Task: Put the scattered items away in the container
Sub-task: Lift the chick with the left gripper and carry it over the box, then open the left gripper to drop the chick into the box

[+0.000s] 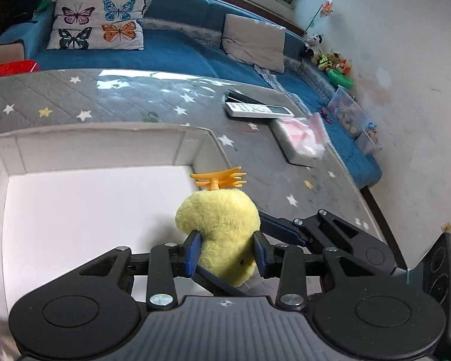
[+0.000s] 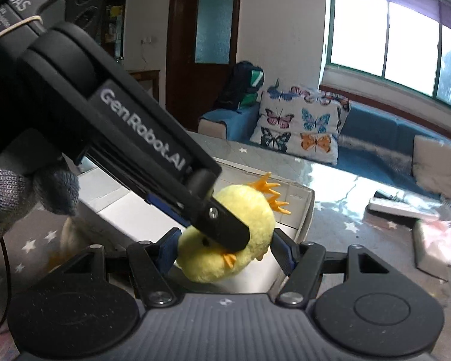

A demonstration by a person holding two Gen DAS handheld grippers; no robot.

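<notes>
A yellow plush chick (image 1: 222, 225) with orange plastic feet (image 1: 219, 179) hangs over the right-hand part of a shallow white box (image 1: 105, 150). My left gripper (image 1: 227, 252) is shut on it, its blue pads (image 1: 194, 252) denting the plush on both sides. In the right wrist view the same chick (image 2: 243, 210) lies between the blue pads of my right gripper (image 2: 225, 252), which is shut on it too. The left gripper's black body (image 2: 153, 138) crosses in front and covers part of the chick. The box's corner (image 2: 303, 207) shows behind it.
The box stands on a grey star-patterned table cover (image 1: 75, 102). To its right lie a white remote (image 1: 258, 109) and a white packet with a pink bag (image 1: 300, 141). Behind runs a blue sofa (image 1: 171, 51) with a butterfly cushion (image 1: 99, 18). A gloved hand (image 2: 30, 186) grips the left tool.
</notes>
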